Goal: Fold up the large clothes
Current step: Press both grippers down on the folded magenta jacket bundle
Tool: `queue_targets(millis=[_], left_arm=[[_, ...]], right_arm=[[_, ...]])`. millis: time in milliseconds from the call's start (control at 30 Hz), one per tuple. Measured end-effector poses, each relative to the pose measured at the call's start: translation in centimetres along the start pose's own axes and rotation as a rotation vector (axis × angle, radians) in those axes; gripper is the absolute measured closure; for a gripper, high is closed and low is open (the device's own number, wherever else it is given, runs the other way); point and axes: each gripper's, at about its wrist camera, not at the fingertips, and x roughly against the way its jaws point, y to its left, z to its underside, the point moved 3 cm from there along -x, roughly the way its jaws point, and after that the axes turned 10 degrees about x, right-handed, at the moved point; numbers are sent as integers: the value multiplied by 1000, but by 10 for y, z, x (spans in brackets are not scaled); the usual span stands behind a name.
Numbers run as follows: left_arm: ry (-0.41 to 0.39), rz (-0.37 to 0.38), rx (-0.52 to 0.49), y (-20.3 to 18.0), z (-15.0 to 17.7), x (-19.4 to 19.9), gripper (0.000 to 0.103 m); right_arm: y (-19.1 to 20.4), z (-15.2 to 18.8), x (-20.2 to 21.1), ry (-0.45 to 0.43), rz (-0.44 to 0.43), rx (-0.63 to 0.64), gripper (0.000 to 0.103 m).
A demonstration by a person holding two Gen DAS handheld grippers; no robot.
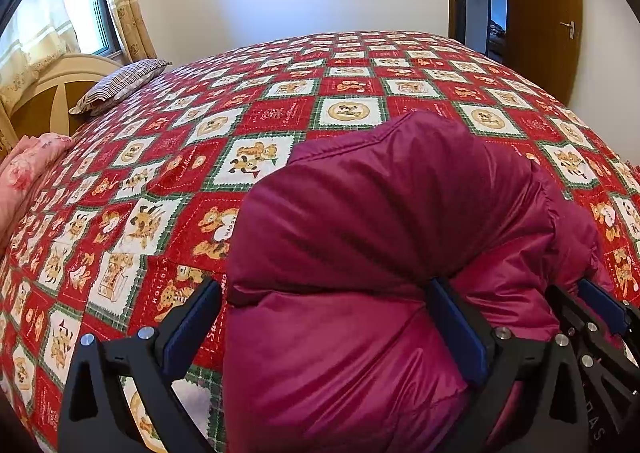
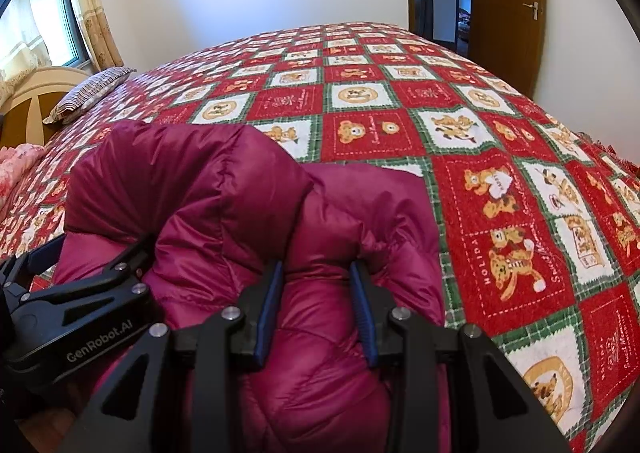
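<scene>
A puffy magenta down jacket (image 1: 380, 221) lies bunched on the near part of the bed; it also shows in the right wrist view (image 2: 224, 189). My left gripper (image 1: 324, 313) is wide open, its fingers astride a thick fold at the jacket's near left edge. It appears from the side in the right wrist view (image 2: 92, 253). My right gripper (image 2: 316, 293) is shut on a thick fold of the jacket's near right part, the blue pads pressing into the padding. Its fingers (image 1: 600, 301) show at the right edge of the left wrist view.
The bed carries a red, green and white bear-patterned quilt (image 1: 280, 109). A striped pillow (image 1: 120, 85) and a pink floral cloth (image 1: 28, 165) lie at the left by the headboard (image 1: 52, 89). A wooden door (image 2: 508, 5) stands at the far right.
</scene>
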Motion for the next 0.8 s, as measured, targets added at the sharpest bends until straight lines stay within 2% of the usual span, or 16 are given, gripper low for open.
queue_targets(millis=[800], left_arm=[[8,-7,-16,-2,3,-1,1]], right_arm=[[2,4,-2,-15,4,0,65]])
